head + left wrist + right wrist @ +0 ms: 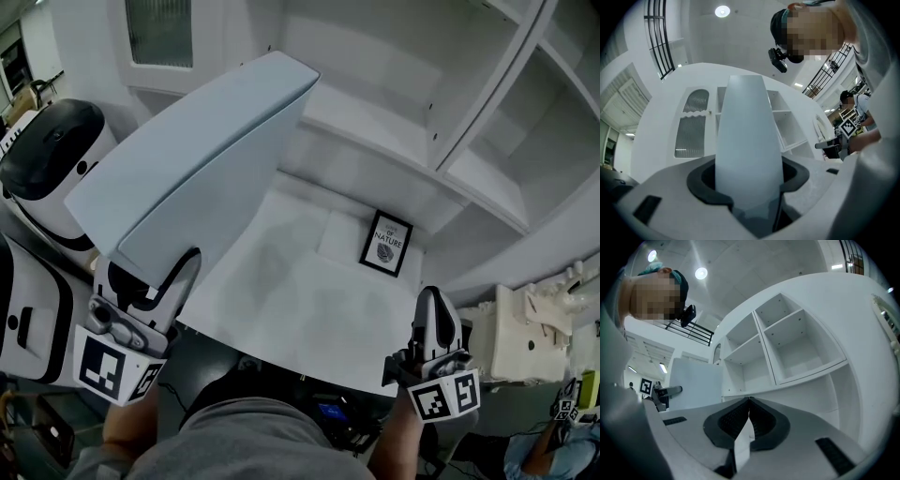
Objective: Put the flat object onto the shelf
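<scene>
- My left gripper [167,279] has its jaws partly apart and clamped on the near edge of the board [197,159]; in the left gripper view the dark pads press on both faces, and I look along the board edge-on.
- The board is up off the table [309,319]. It tilts, with the far end higher and reaching toward the upper left of the head view.
- The board is pale and flat, and nothing else touches it that I can see.
- My right gripper [433,305] sits at the lower right over the table's near edge, well apart from the board. Its jaws are together with the tips meeting, and I see no object gripped.
- A pale sliver shows low in the gap between those jaws; I cannot tell what it is.
- The shelf [487,178] is ahead and to the right, white, with open compartments. The board is not in it.
- A small dark frame [385,243] stands on the table near the back, below the shelf.
</scene>
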### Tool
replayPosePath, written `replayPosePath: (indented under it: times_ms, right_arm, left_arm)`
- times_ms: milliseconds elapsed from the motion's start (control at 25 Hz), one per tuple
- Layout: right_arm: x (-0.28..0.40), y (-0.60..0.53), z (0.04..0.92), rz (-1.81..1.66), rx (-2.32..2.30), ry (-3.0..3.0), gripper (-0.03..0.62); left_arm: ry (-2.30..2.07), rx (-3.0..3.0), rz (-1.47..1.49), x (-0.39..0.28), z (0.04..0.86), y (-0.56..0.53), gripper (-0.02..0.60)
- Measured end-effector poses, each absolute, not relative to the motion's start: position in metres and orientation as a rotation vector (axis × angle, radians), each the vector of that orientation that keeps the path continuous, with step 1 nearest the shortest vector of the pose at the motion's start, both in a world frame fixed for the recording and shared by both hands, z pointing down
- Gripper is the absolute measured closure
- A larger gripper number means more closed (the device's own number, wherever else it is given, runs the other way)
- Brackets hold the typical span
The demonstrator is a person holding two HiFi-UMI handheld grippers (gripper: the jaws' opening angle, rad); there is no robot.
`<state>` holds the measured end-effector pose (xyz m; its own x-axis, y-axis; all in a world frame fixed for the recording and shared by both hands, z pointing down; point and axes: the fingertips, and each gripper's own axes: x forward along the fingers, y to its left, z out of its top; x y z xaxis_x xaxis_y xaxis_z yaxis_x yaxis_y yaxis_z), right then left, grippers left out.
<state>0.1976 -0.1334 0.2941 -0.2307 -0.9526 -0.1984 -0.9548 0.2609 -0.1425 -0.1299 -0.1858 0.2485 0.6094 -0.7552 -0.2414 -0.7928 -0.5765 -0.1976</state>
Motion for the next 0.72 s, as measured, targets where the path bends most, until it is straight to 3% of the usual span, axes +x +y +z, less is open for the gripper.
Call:
replayPosePath:
  times_ms: [720]
  right_arm:
    - [0.165, -0.194, 0.307, -0.029, -1.833, 2.314, 0.566]
  left_arm:
    - [1.204, -2.644, 0.220, -0.159, 0.255, -0.243, 0.318]
